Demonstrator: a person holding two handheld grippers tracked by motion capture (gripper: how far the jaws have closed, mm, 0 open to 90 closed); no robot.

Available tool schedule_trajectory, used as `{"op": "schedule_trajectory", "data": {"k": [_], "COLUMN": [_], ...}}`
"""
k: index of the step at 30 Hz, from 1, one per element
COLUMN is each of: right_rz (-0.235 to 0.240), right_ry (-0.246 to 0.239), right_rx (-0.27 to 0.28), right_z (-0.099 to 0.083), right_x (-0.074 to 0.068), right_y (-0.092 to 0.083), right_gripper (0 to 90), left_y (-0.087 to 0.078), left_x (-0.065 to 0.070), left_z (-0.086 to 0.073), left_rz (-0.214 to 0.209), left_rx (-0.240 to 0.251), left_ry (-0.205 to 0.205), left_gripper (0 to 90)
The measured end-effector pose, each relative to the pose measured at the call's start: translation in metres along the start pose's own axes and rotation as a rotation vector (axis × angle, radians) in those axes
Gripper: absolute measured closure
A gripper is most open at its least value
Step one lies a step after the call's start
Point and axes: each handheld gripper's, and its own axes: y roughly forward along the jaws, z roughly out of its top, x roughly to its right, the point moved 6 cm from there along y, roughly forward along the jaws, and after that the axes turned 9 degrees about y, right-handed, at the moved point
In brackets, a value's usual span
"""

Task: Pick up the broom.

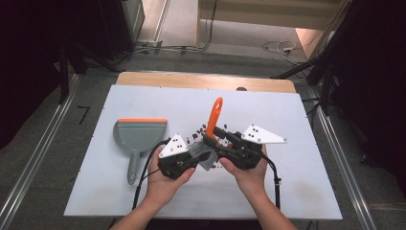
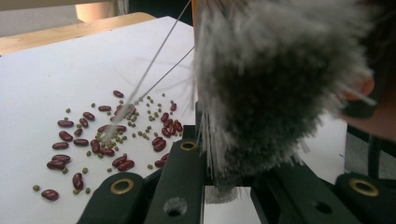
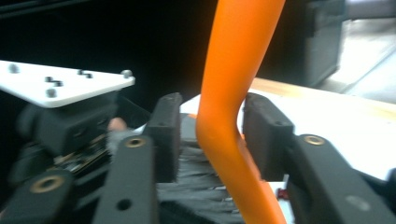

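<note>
Handing the brush (image 1: 214, 125) from one tool to the other looks like the step in hand. In the high view it stands tilted at the table (image 1: 143, 191) centre, orange handle pointing to 12 o'clock, grey bristle head down between the left tool (image 1: 194, 160) and right tool (image 1: 218, 139); the dustpan (image 1: 139, 136) lies well apart at 9 o'clock. In the left gripper view, the left tool (image 2: 224, 186) is clamped on the bristles (image 2: 275, 88), with beans (image 2: 107, 135) scattered at 9 o'clock. In the right gripper view, the right tool (image 3: 210, 135) stands apart around the handle (image 3: 233, 93), pads just clear. Bristles give a soft, slippery hold, so I would re-seat the right tool firmly on the handle before the left lets go, keeping the head above the beans.
</note>
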Motion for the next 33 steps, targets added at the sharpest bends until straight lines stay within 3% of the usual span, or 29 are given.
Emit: {"op": "schedule_trajectory", "data": {"k": [2, 4, 5, 7, 11, 14, 15, 16, 23, 28, 29, 33], "right_rz": [0.039, 0.046, 0.071, 0.107, 0.172, 0.219, 0.251, 0.282, 0.45, 0.484, 0.51, 0.532], "right_ry": [-0.017, -0.039, -0.094, -0.119, -0.079, -0.084, -0.081, -0.071, -0.04, -0.028, -0.008, 0.019], "right_rx": [-0.005, -0.008, -0.011, -0.019, -0.105, -0.138, -0.148, -0.161, -0.237, -0.236, -0.233, -0.24], "right_z": [0.004, 0.005, 0.006, 0.006, 0.003, 0.0, -0.001, -0.003, -0.016, -0.018, -0.018, -0.019], "right_x": [0.0, 0.0, 0.002, 0.004, 0.01, 0.01, 0.009, 0.009, 0.0, -0.004, -0.004, -0.004], "right_y": [-0.004, -0.005, -0.008, -0.011, -0.016, -0.018, -0.018, -0.018, -0.012, -0.011, -0.011, -0.011], "right_gripper": [49.0, 46.9, 43.2, 41.5, 42.8, 45.3, 45.8, 45.9, 48.7, 53.5, 56.5, 60.1], "left_y": [-0.006, -0.008, -0.011, -0.015, -0.019, -0.022, -0.022, -0.024, -0.025, -0.026, -0.026, -0.026], "left_x": [-0.002, -0.003, -0.004, -0.006, -0.007, -0.005, -0.005, -0.003, 0.006, 0.009, 0.009, 0.012], "left_z": [0.0, 0.001, 0.002, 0.003, 0.002, 0.001, 0.001, 0.001, 0.001, 0.001, 0.001, 0.001], "left_rz": [-0.044, -0.055, -0.078, -0.105, -0.156, -0.235, -0.235, -0.284, -0.396, -0.442, -0.447, -0.469], "left_rx": [0.011, 0.014, 0.022, 0.026, 0.035, 0.036, 0.036, 0.044, 0.053, 0.068, 0.071, 0.066], "left_ry": [0.019, 0.029, 0.036, 0.029, 0.037, 0.059, 0.059, 0.068, 0.093, 0.087, 0.091, 0.095], "left_gripper": [85.9, 85.9, 85.9, 85.9, 85.9, 85.9, 85.9, 85.9, 85.8, 85.7, 85.8, 85.7]}}
